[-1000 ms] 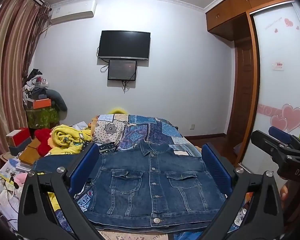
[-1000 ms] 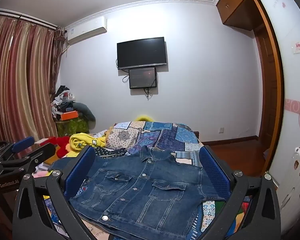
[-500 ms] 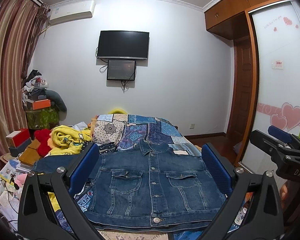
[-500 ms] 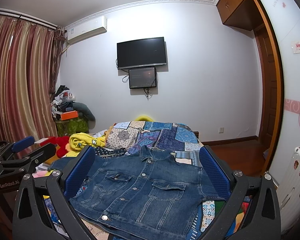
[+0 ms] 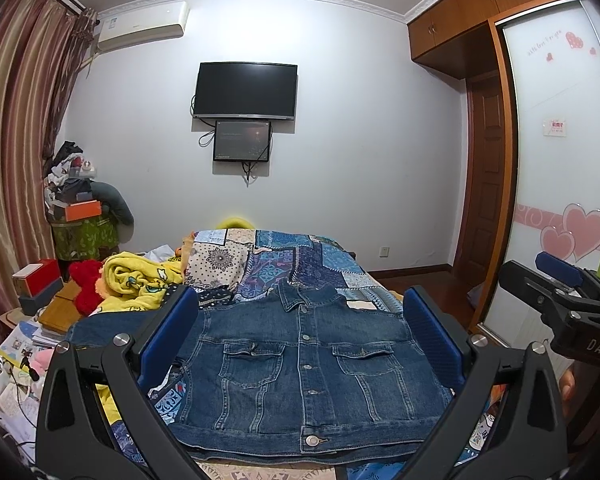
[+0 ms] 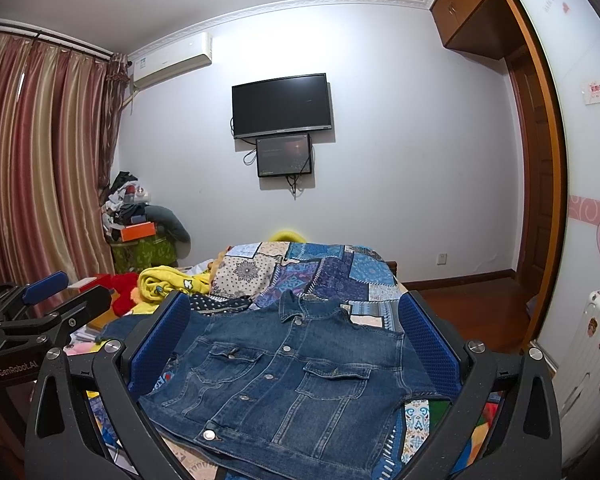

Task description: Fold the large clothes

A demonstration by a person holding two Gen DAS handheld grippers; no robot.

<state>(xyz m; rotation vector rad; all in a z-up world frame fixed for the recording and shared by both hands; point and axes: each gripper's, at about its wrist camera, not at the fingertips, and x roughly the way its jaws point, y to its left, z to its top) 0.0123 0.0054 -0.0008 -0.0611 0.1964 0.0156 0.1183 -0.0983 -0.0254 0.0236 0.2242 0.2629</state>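
A bedroom with a wall-mounted television (image 5: 246, 90) at twelve o'clock holds a bed under a patchwork quilt (image 5: 296, 258). On it, at six o'clock, lies a denim jacket (image 5: 300, 372), buttoned and front-up, one sleeve trailing toward nine o'clock. The left gripper (image 5: 300, 344) and right gripper (image 6: 296, 348) hover above it, fingers spread wide, holding nothing. Folding looks unstarted; next, each would likely descend to pinch a shoulder or sleeve.

Even, soft indoor light; sharp focus; strong fisheye bending, dark vignetted corners.
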